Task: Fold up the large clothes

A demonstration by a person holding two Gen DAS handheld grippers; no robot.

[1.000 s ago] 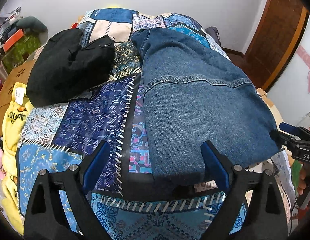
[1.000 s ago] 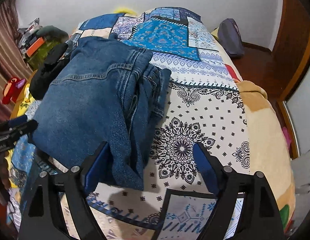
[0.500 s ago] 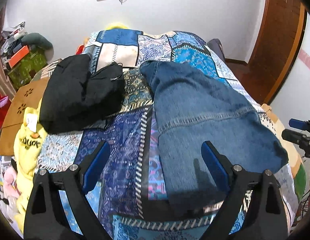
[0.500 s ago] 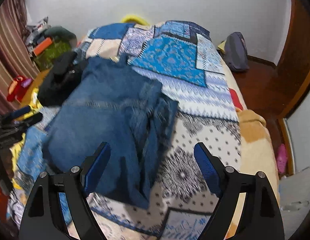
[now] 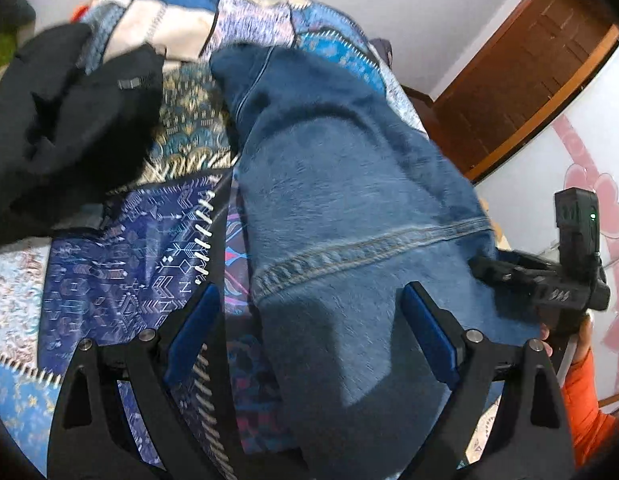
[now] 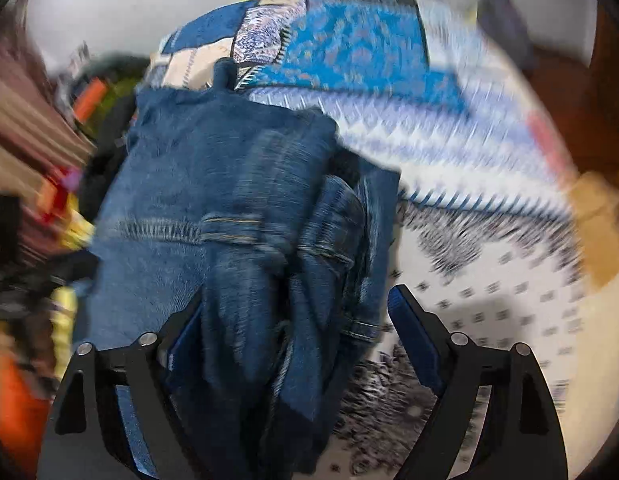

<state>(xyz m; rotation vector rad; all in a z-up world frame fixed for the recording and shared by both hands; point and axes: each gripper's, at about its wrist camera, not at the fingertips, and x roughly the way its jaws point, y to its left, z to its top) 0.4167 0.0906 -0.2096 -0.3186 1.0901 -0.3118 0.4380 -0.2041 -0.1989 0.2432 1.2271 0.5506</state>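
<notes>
A pair of blue jeans (image 5: 349, 208) lies folded lengthwise on the bed, over a patchwork bedspread (image 5: 121, 264) of blue and cream panels. The left tongs (image 5: 309, 320) hang spread wide above the near end of the denim, gripping nothing; one blue pad sits over the bedspread, the other over the jeans. The right tongs (image 6: 293, 320) are widening, with the bunched edge of the jeans between their pads but not pinched. A crumpled black garment (image 5: 69, 128) rests on the bedspread just beside the jeans. An orange sleeve (image 5: 585, 408) shows at the bed's edge. The right wrist view is badly blurred.
</notes>
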